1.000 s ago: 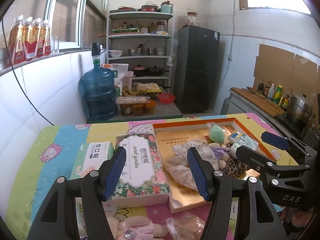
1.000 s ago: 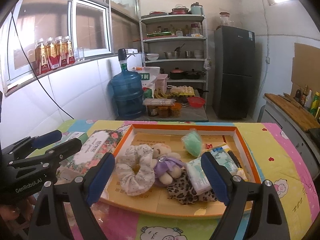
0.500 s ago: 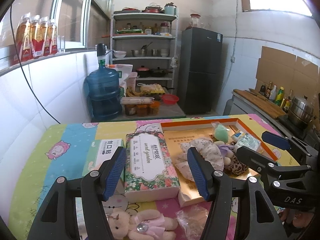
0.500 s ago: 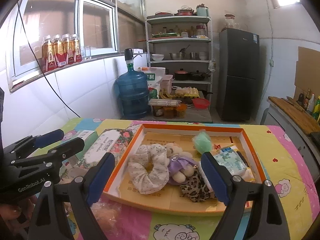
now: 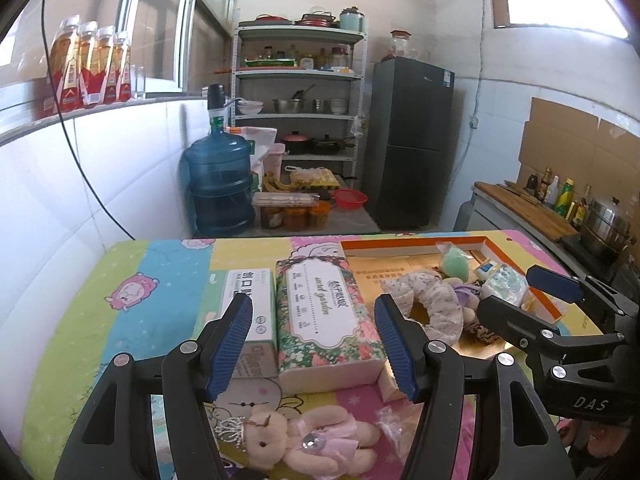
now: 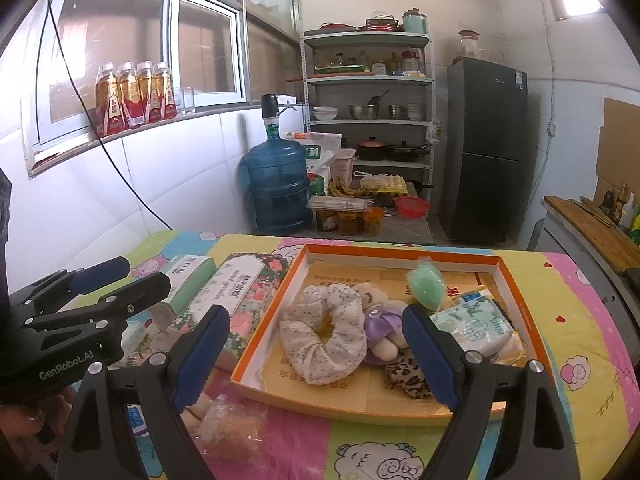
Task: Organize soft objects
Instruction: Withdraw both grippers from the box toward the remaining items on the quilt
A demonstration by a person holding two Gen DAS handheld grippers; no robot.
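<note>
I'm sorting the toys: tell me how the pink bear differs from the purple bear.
The pink bear lies on the tablecloth, outside the orange tray; the purple bear is inside the tray. The pink bear lies apart from other toys; the purple bear is wedged against the floral scrunchie. Both are small beige plush bears in dresses.

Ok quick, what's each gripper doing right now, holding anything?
Left gripper: open, holding nothing, above the floral tissue pack.
Right gripper: open, holding nothing, in front of the orange tray.
</note>
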